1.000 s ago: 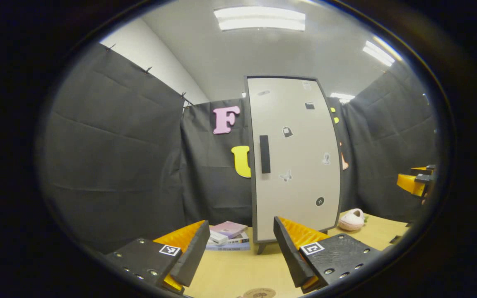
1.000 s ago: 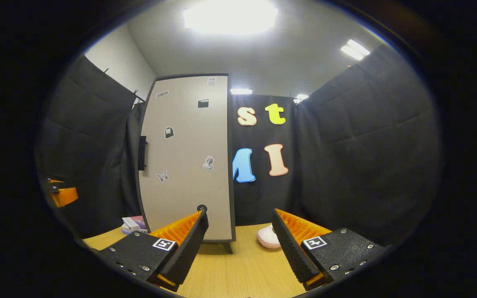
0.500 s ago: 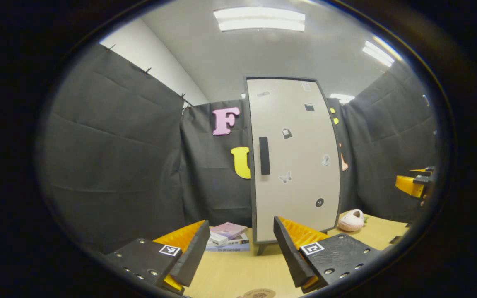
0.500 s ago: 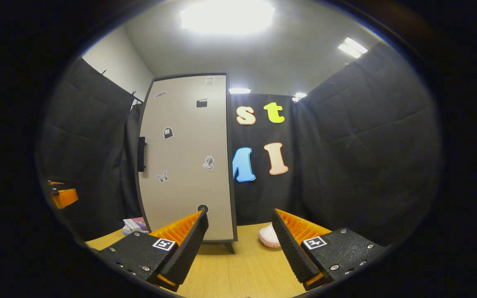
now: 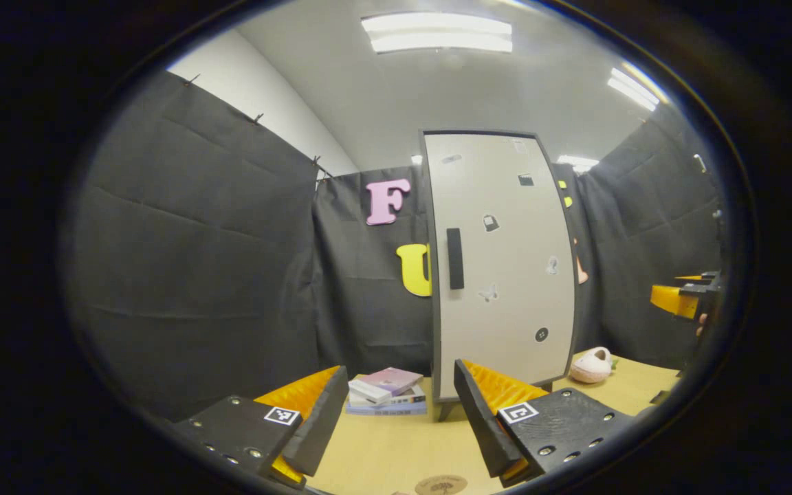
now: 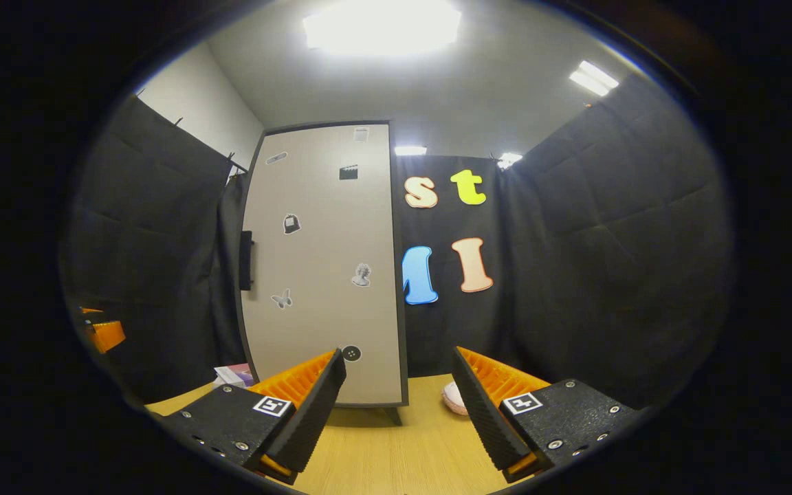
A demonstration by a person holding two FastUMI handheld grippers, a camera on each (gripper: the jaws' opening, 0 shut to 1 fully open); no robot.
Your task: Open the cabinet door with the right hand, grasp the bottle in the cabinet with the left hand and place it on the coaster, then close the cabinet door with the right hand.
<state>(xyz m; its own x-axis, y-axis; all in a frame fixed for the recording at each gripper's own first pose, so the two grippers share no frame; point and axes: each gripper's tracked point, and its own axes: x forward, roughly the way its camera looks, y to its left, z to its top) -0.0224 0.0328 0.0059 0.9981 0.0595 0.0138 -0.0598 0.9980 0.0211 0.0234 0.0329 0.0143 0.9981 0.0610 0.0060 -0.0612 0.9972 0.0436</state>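
Observation:
A tall cabinet stands at the back of the wooden table, its pale door (image 5: 506, 275) (image 6: 324, 268) closed and dotted with small stickers. A dark vertical handle (image 5: 455, 258) (image 6: 246, 260) sits on the door's left side. A round brown coaster (image 5: 441, 485) lies on the table just below my left gripper (image 5: 396, 419), which is open and holds nothing. My right gripper (image 6: 399, 405) is open too, well short of the cabinet, and appears at the far right of the left gripper view (image 5: 681, 299). The door hides the inside of the cabinet.
A stack of books (image 5: 388, 399) (image 6: 234, 375) lies on the table left of the cabinet. A pink slipper-like object (image 5: 592, 366) (image 6: 452, 399) rests to the cabinet's right. Black cloth walls close the booth on all sides.
Both views have shifted a little: the cabinet now sits slightly farther right in each. Both grippers stay open, nothing has been touched.

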